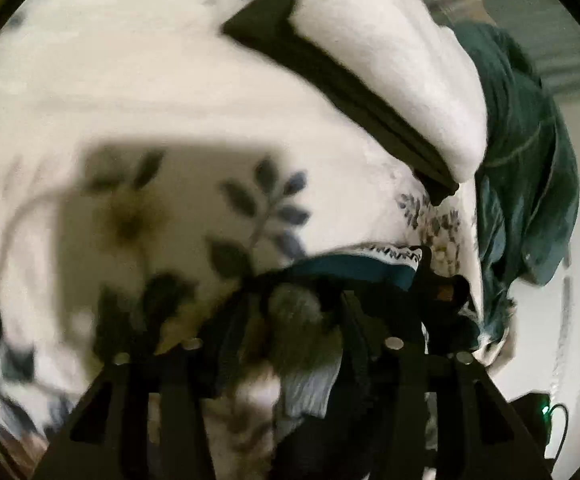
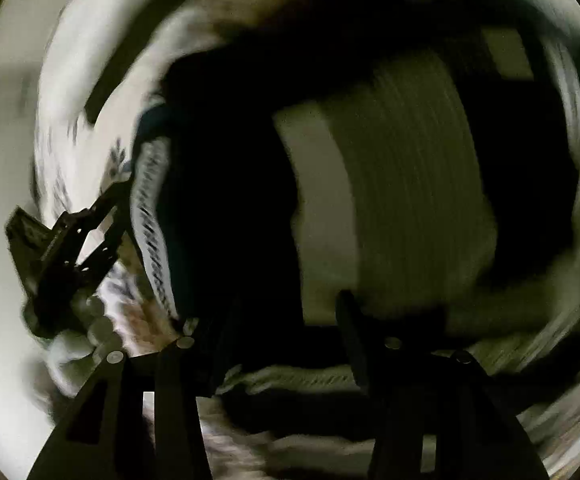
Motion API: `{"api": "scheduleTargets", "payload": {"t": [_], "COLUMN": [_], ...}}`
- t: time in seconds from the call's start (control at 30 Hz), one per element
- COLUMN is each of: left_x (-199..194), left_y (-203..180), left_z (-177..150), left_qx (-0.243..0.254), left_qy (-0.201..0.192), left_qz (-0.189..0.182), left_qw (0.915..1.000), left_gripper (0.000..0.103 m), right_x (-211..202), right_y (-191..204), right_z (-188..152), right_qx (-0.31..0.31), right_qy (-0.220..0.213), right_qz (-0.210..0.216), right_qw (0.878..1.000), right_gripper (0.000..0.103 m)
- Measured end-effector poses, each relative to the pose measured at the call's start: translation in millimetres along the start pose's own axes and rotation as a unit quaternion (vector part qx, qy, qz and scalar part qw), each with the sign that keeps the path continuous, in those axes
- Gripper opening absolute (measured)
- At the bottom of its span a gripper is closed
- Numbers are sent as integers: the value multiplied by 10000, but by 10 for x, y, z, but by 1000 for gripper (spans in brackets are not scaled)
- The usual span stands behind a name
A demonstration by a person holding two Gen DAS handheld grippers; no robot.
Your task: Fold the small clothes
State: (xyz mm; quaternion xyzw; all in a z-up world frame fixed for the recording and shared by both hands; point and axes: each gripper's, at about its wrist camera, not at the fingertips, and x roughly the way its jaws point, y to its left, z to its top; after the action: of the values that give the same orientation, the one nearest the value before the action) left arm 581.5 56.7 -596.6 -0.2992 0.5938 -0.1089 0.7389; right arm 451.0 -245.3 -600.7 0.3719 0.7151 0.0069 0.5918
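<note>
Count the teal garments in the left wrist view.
2: the banded garment just beyond the fingers; the crumpled garment at the bed edge, right. More may be hidden.

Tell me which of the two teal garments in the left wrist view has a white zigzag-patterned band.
The small teal garment just beyond the left gripper, low in the view. The larger teal garment, heaped at the right, shows only thin pale lines.
</note>
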Motion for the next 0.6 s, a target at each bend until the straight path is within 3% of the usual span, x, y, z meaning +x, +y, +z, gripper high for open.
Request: {"api": "scheduleTargets", "payload": {"t": [0.03, 0.1, 0.13, 0.17, 0.3, 0.5, 0.57, 0.6], "left_x": [0, -5, 3, 11, 46, -73, -220, -308], "left_y": [-50, -111, -136, -138, -88, -141, -133, -130], "left_z": [12, 31, 39, 60, 146, 184, 104, 30], "left_qx": [165, 371, 437, 454, 407, 416, 358, 343], "left_qy": [15, 8, 5, 20, 87, 40, 100, 82], "left_qz": [96, 216, 279, 297, 432, 350, 206, 192], "left_qw": [9998, 9991, 9987, 9985, 9982, 9985, 9991, 9992], "left_gripper": [13, 11, 11, 10, 9, 11, 14, 25], "right_x": [69, 181, 209, 217, 71, -55, -124, -161], "right_y": [-80, -166, -181, -184, -301, -395, -290, -212], "right_z": [-22, -36, -33, -46, -157, -243, -271, -274], "right_qx": [261, 641, 731, 736, 675, 263, 12, -122], "right_qy": [25, -99, -252, -364, -574, -359, -331, -316], "right_qz": [268, 715, 783, 660, 48, -268, -346, -380], "right_qw": [9993, 9953, 9939, 9944, 9961, 9986, 9989, 9987], "right_gripper": [51, 45, 16, 3, 3, 3, 13, 18]}}
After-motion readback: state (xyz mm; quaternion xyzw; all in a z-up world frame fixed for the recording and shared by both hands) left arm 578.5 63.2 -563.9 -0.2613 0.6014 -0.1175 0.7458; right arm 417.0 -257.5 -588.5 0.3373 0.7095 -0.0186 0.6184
